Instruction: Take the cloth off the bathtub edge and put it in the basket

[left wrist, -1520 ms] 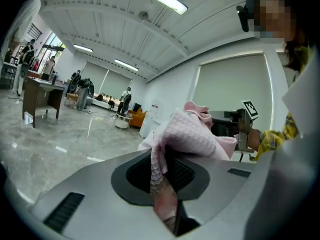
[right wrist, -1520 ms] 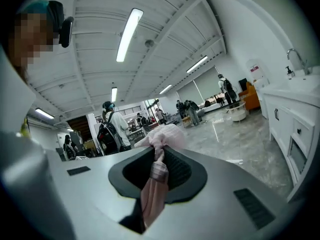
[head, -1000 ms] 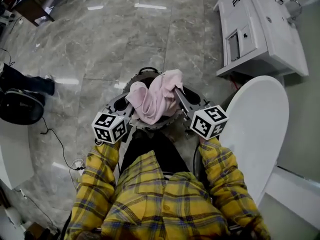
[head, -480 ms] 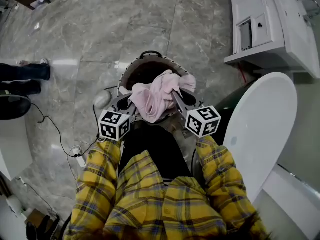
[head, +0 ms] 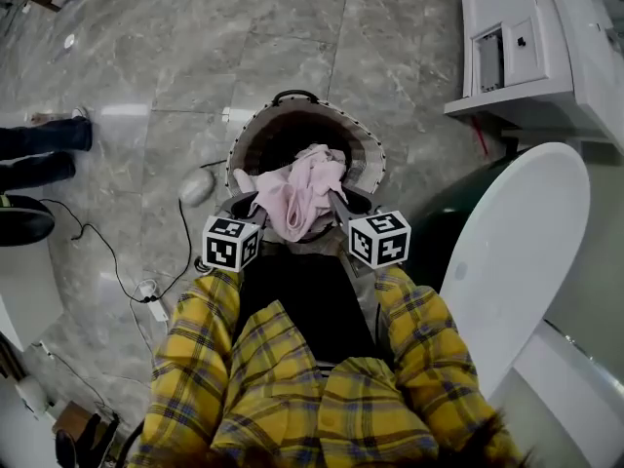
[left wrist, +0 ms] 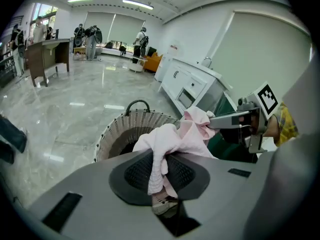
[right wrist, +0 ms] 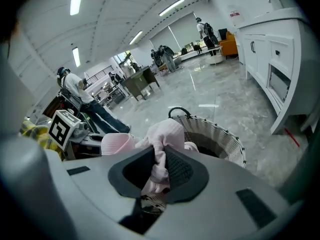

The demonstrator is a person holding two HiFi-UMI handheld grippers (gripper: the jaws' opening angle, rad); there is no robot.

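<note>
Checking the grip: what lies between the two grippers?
Only the pink cloth, gripped by left gripper and right gripper over the basket; head view shows it.

The cloth [head: 297, 195] hides the basket's [head: 252, 130] near rim and much of its inside. The right edge cuts off the tub [head: 517, 252]; the left edge cuts off a person's legs [head: 39, 149]. Far people [left wrist: 90, 36] are too small to tell.

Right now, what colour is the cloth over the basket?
Pale pink; the cloth shows best in the head view.
</note>
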